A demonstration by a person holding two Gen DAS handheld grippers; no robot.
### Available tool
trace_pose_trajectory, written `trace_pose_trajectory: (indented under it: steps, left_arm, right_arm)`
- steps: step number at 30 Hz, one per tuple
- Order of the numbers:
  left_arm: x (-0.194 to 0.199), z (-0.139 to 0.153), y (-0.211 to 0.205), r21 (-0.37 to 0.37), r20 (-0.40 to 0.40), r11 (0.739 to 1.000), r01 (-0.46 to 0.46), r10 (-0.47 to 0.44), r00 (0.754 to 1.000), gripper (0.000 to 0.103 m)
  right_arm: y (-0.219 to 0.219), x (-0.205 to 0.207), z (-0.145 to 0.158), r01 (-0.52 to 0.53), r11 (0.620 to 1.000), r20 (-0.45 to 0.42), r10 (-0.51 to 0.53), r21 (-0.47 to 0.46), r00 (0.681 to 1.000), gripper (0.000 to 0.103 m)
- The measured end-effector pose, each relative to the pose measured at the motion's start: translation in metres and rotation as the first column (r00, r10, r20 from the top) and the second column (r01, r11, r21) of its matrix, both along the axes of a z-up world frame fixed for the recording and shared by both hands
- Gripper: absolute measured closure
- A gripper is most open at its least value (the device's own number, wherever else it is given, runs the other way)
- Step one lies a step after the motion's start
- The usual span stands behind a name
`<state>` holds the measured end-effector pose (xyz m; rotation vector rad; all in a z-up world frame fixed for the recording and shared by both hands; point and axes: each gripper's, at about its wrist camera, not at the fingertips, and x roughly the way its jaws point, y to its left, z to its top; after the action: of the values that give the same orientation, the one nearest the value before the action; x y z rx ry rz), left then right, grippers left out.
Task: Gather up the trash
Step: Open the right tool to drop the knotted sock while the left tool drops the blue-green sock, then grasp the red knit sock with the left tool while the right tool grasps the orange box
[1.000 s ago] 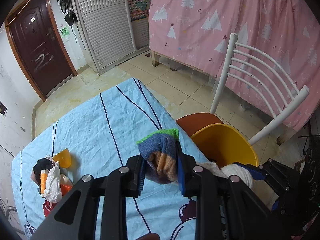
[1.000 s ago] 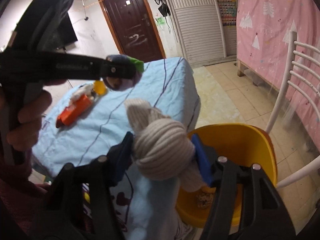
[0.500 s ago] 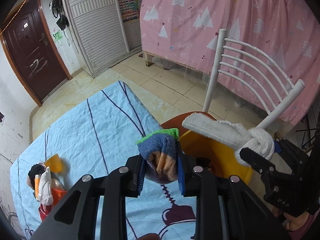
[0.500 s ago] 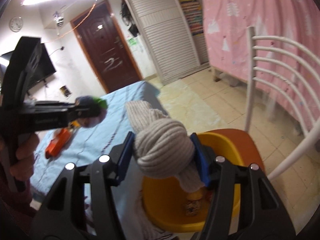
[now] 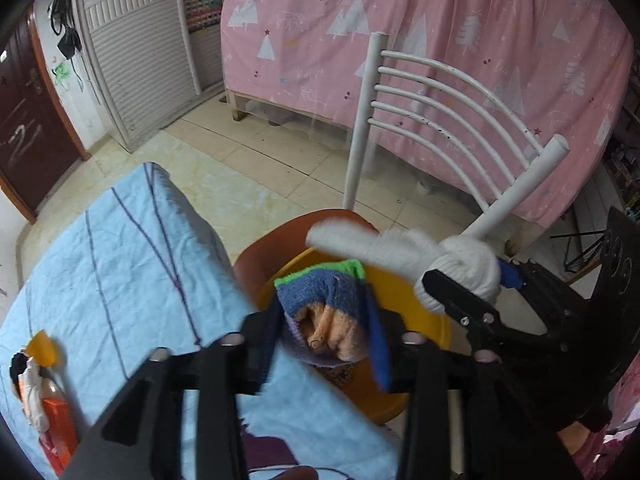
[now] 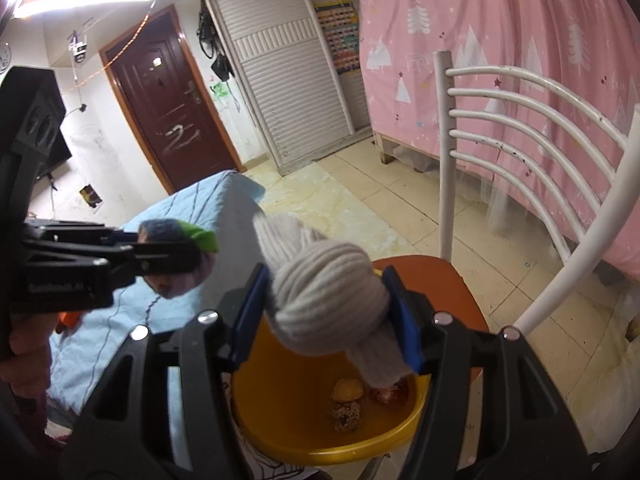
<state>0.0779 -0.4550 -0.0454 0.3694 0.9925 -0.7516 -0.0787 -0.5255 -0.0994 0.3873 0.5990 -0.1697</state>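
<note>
Over the yellow bowl (image 5: 404,300), in the left wrist view, the left gripper (image 5: 326,338) is seen with its jaws opening; the colourful sock (image 5: 324,304) is between them, apparently touching the left pad, while the right pad looks drawn clear of it. The bowl is set on the orange seat of a white chair (image 5: 460,96), just beside the blue cloth (image 5: 120,272). At the right, the white sock (image 5: 460,264) is gripped in the right gripper (image 5: 468,288). Some clutter (image 5: 40,384) lies on the cloth at the lower left.

From the right wrist view, the right gripper (image 6: 326,312) is seen clenched on the knotted white sock (image 6: 332,300), held above the bowl (image 6: 288,412). Scraps (image 6: 352,400) are seen in the bowl's bottom. At the left, the left gripper (image 6: 180,262) is held by a hand (image 6: 24,344), with the colourful sock (image 6: 176,256) between its jaws.
</note>
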Motion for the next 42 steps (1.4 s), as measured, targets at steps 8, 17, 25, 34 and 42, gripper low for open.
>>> trace_pose_trajectory:
  steps: [8, 17, 25, 34, 42]
  left_arm:
    - [0.003, 0.007, 0.01, -0.026, -0.004, 0.999, -0.033, 0.033, 0.999, 0.044]
    - [0.008, 0.03, 0.054, -0.083, 0.011, 0.993, -0.078, 0.079, 0.997, 0.044]
    - [0.019, 0.053, 0.117, -0.137, 0.039, 0.979, -0.148, 0.155, 0.987, 0.044]
    - [0.034, 0.067, 0.206, -0.168, 0.077, 0.956, -0.241, 0.256, 0.963, 0.041]
    - [0.045, 0.061, 0.272, -0.168, 0.085, 0.933, -0.319, 0.336, 0.938, 0.04]
  right_arm:
    - [0.002, 0.001, 0.001, 0.006, 1.0, 0.006, -0.006, 0.019, 1.0, 0.046]
    - [0.034, 0.013, 0.025, -0.04, 0.999, 0.034, 0.04, -0.003, 0.999, 0.03]
    - [0.089, 0.044, 0.044, -0.136, 0.99, 0.024, 0.137, -0.042, 0.99, 0.021]
    - [0.163, 0.08, 0.054, -0.263, 0.962, 0.001, 0.264, -0.071, 0.965, 0.015]
    - [0.223, 0.104, 0.052, -0.363, 0.928, -0.035, 0.361, -0.09, 0.932, 0.013]
